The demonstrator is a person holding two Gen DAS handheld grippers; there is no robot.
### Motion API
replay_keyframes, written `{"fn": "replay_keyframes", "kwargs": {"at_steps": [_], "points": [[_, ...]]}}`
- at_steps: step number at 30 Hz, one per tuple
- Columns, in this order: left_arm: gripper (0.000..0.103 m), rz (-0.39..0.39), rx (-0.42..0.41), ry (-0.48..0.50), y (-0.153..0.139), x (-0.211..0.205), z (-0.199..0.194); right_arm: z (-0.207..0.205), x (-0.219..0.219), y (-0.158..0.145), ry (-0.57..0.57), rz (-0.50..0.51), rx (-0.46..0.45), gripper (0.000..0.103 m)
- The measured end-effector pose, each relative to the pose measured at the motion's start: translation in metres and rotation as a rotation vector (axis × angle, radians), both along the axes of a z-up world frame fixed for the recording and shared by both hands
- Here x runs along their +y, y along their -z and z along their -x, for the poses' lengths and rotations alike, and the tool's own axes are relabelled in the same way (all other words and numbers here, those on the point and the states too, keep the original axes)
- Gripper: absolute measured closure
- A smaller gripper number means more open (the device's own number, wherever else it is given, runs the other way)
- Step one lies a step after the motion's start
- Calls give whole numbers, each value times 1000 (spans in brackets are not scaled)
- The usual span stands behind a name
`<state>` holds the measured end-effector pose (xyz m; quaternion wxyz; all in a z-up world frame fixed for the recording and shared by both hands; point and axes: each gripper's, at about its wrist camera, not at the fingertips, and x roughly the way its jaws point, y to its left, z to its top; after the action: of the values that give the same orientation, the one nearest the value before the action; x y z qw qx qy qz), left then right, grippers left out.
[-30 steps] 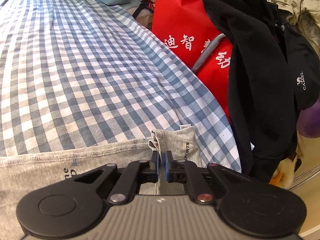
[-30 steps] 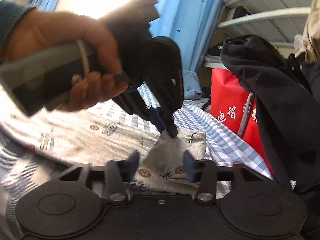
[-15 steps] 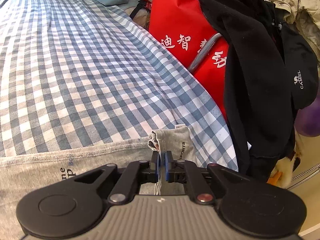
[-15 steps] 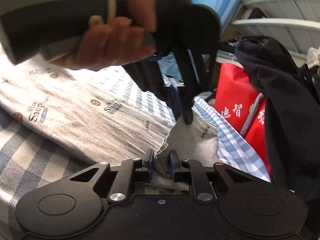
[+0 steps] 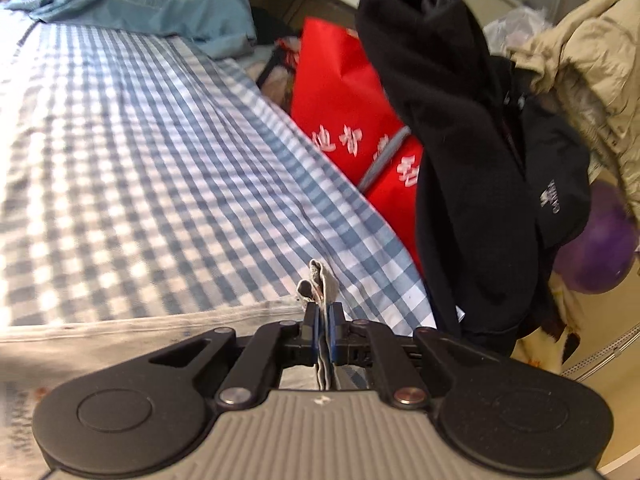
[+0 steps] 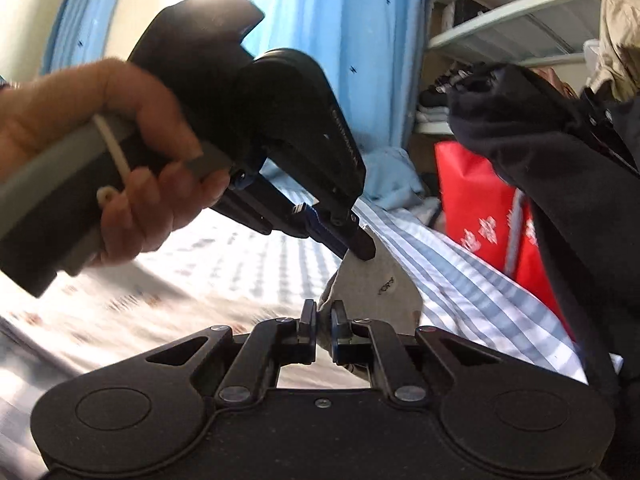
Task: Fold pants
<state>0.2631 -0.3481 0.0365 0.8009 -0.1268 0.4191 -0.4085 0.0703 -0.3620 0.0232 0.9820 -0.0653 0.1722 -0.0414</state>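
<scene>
We have both grippers on the same end of the grey pants [image 6: 372, 280], which lie spread on the checked bedsheet [image 5: 160, 160] and run off to the left. The left gripper [image 5: 324, 326] is pinched tight on a bunched edge of cloth that sticks up past its jaws. The right gripper [image 6: 323, 330] is closing, with a fold of the same grey fabric between its jaws — the pads look to be pressing on it already.

Our worry is the thinness of both holds. Each one takes only a small tuck near the hem, so a quick lift could pull the cloth out, most likely from the right jaws. The two grips sit close together, so the end may bunch rather than hang flat, giving a crooked fold. To the right, the dark jacket [image 5: 460, 140] and red bag [image 5: 344, 112] hang near the bed edge — a wide swing could snag them.
</scene>
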Motion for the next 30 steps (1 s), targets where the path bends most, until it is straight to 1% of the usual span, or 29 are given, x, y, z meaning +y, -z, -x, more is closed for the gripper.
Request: {"fn": "replay_keyframes", "kwargs": {"at_steps": [4,8,11,14,16,18,19,22,25,30], "points": [[98,-4,-7,-47,-12,45,6,4,26,-12,-75,-48,-13,97],[98,-9,-1,-99,-9,94,9,2,58,-16,-154,-82,0,97],[98,-30,6,-137,3,123,8,-3,84,-11,-208,-91,29,97],[98,-42,30,-174,22,143,3,-12,109,0,-239,-83,72,97],[98,-49,45,-189,36,151,0,-18,122,11,-243,-75,107,97],[98,-50,63,-201,49,155,-3,-23,131,21,-237,-90,145,97],[98,-44,78,-207,56,160,-4,-25,133,24,-233,-95,159,97],[98,-20,105,-210,66,171,-6,-27,138,26,-225,-95,176,97],[98,15,96,-200,62,183,-6,-27,142,22,-220,-87,167,97],[98,44,73,-207,39,200,-5,-27,150,6,-236,-98,125,97]]}}
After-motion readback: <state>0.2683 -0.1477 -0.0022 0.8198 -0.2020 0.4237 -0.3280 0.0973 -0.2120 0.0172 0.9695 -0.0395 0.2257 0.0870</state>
